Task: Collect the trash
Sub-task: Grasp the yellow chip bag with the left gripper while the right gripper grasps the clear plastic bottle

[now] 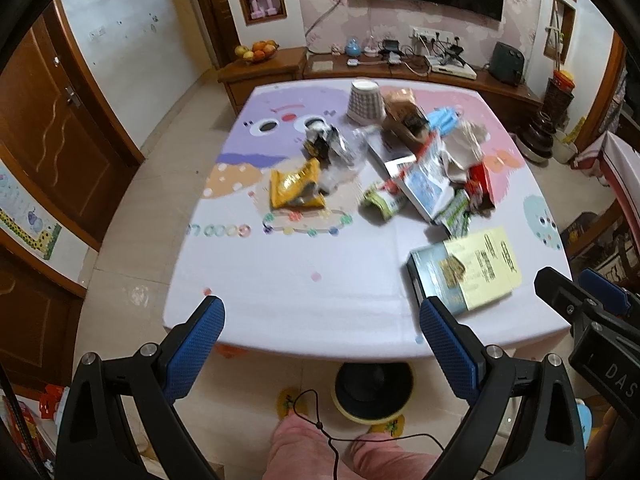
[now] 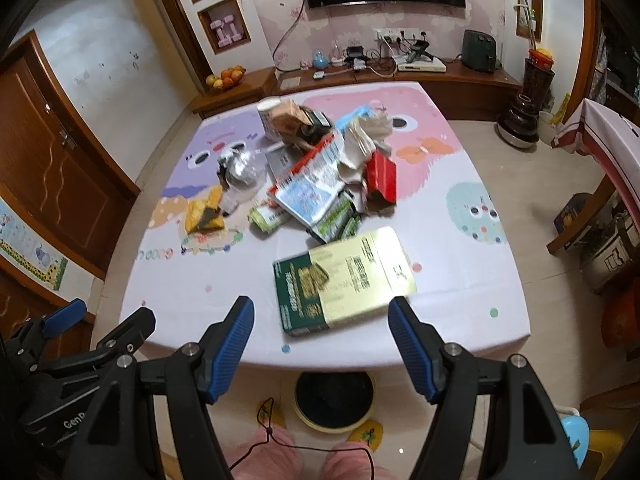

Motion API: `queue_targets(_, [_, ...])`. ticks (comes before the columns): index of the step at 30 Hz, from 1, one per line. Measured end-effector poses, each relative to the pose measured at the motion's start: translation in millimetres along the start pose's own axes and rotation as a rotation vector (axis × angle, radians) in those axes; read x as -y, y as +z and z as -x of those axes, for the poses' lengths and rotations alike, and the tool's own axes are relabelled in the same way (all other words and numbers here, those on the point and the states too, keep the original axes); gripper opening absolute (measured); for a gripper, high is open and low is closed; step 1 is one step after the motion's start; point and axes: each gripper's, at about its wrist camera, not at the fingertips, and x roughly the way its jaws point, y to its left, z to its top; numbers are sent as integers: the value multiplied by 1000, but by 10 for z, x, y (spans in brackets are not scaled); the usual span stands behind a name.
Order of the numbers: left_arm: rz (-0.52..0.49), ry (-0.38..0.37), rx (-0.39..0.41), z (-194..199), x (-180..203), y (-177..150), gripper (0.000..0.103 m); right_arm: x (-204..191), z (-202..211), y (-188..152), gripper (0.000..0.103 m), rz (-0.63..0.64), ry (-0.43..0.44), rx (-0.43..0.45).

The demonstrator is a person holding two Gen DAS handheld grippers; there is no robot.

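A heap of trash covers the middle of a white table with a cartoon-print cloth. A flat green-and-yellow carton lies nearest the front edge. A yellow snack bag sits at the left of the heap, a red box at its right, and a white cup lies on its side at the back. My left gripper hangs open above the near edge. My right gripper is open too, just short of the carton, holding nothing.
Below the table edge stands a round bin with a black liner. A person's knees in pink trousers are under the grippers. A wooden TV cabinet runs along the far wall and brown doors stand on the left.
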Motion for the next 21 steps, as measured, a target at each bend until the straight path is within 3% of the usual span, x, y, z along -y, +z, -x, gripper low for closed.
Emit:
queue_targets(7, [29, -30, 61, -5, -376, 364, 97, -270, -49, 291, 70, 23, 7, 52])
queue_targets(10, [33, -58, 53, -130, -550, 634, 97, -413, -145, 437, 70, 25, -4, 57])
queue_targets(21, [-209, -224, -43, -1047, -970, 1483, 97, -727, -755, 947, 66, -102, -49, -17])
